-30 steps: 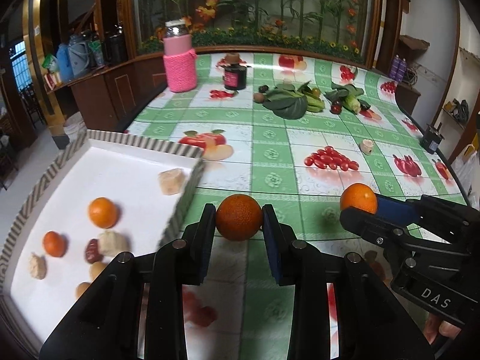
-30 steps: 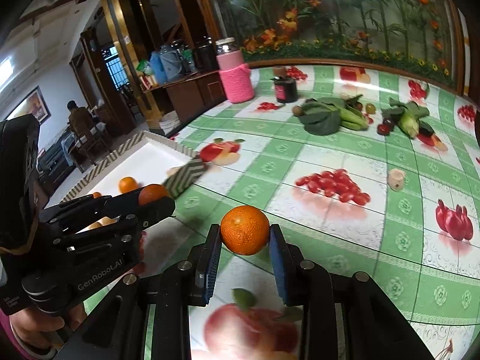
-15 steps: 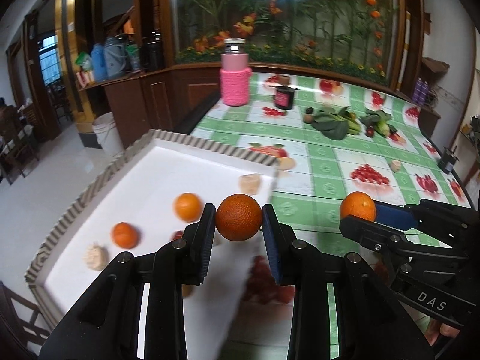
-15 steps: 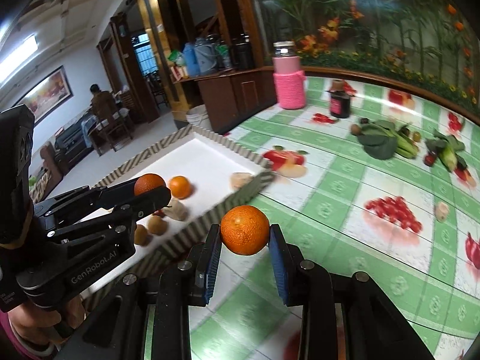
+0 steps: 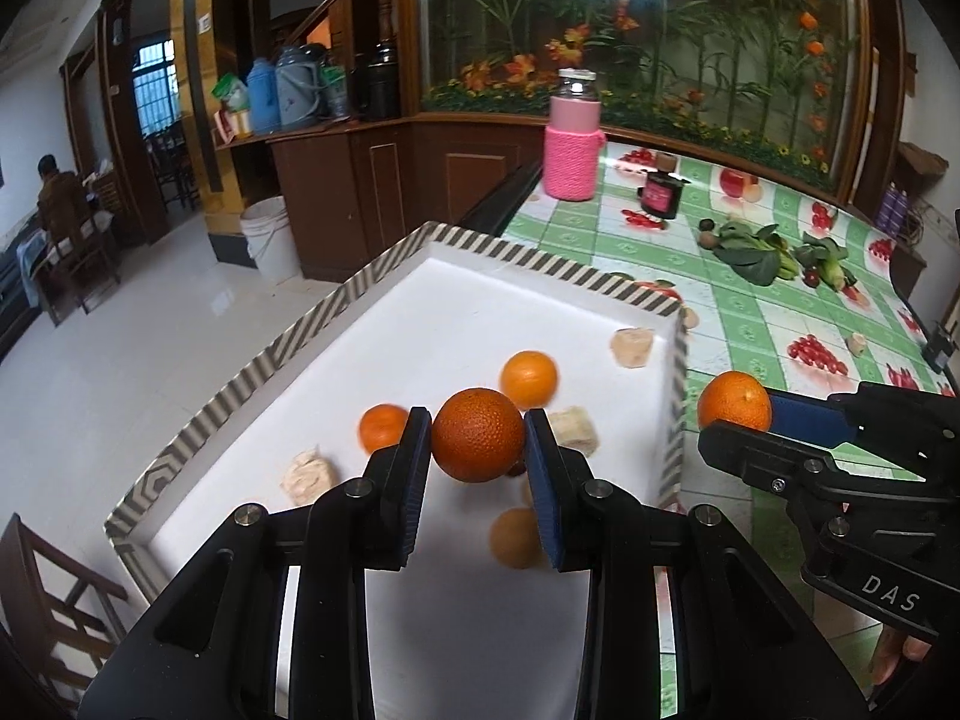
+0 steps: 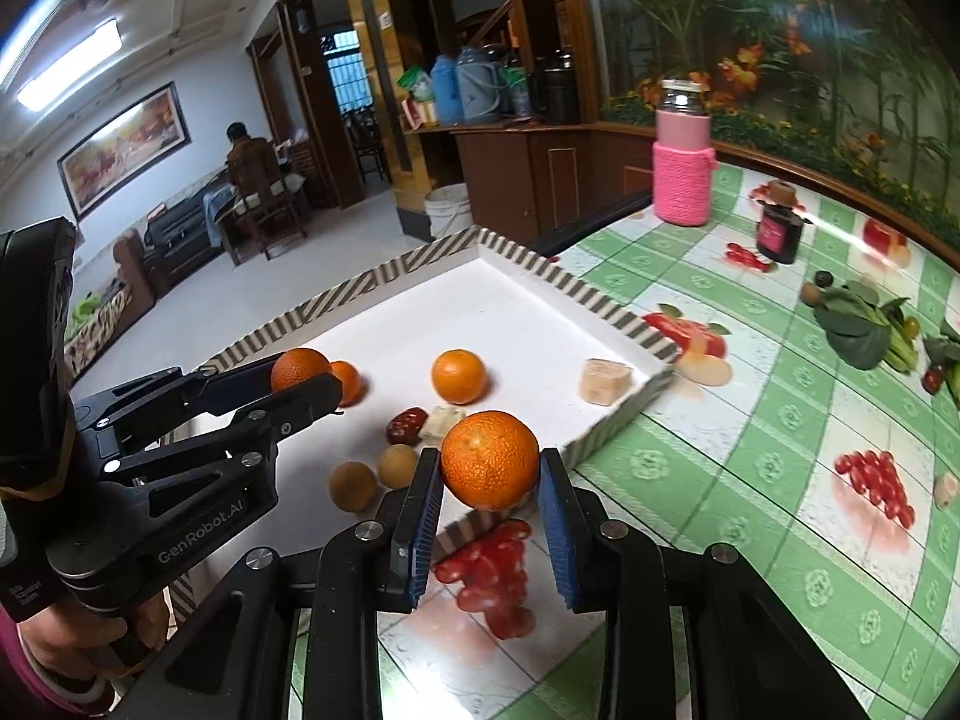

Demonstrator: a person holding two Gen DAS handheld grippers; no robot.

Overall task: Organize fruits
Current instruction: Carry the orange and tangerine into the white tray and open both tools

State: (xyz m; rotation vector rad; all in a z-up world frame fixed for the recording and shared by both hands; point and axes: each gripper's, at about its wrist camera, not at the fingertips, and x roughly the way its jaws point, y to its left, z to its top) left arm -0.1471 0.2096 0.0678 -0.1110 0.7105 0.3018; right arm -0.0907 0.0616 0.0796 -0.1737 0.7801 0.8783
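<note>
My left gripper (image 5: 478, 438) is shut on a dark orange (image 5: 478, 435) and holds it above the white tray (image 5: 456, 312) with the striped rim. It also shows in the right wrist view (image 6: 300, 372). My right gripper (image 6: 489, 471) is shut on a second orange (image 6: 489, 459), held over the tray's near right rim (image 6: 624, 414); it shows in the left wrist view (image 5: 735, 402) too. In the tray lie two oranges (image 5: 528, 371) (image 5: 383, 425), pale chunks (image 5: 630, 347), a red date (image 6: 406, 425) and two brown round fruits (image 6: 354, 485).
On the green fruit-print tablecloth (image 6: 750, 420) stand a pink knit-covered bottle (image 5: 572, 147) and a dark jar (image 5: 663, 195) at the back. Leafy vegetables (image 5: 756, 255) lie further right. The tray sits at the table's left edge, with floor beyond.
Both grippers have moved left with their oranges, from over the tablecloth to the tray. The left one is now over the tray's middle, the right one at its rim.
</note>
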